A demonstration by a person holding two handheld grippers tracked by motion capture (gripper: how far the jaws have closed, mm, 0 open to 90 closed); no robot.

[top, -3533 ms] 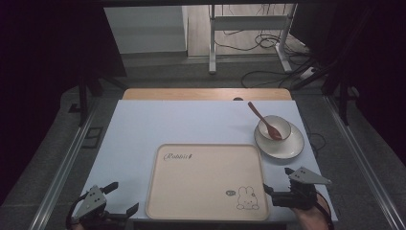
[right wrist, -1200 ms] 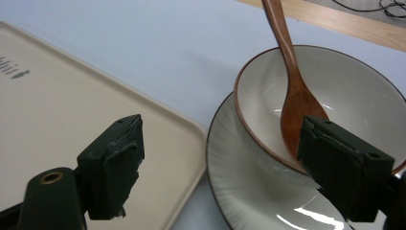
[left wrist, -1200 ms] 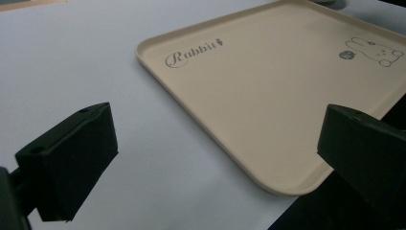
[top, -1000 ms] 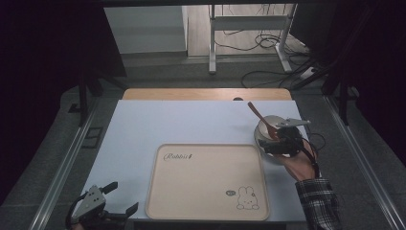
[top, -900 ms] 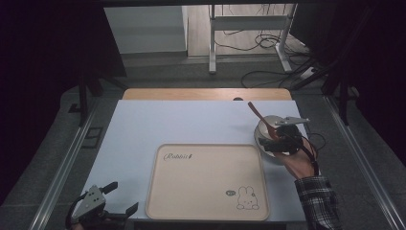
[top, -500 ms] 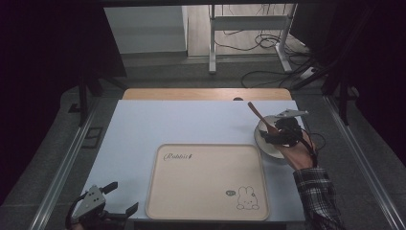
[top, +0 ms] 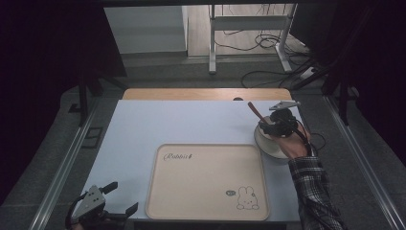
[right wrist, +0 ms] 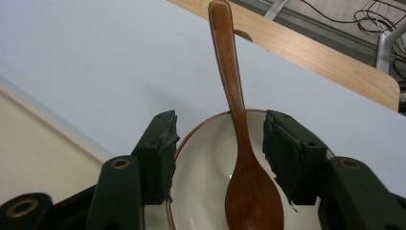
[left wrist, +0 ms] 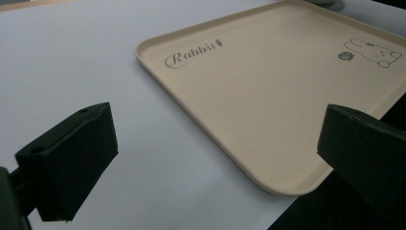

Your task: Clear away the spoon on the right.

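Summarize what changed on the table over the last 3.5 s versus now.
The right gripper moved from the near right table edge forward to the bowl; its open fingers now straddle the wooden spoon without closing on it. Nothing was grasped or released. Unchanged: left gripper open at the near left corner, tray, and the bowl with the spoon in it on its plate.
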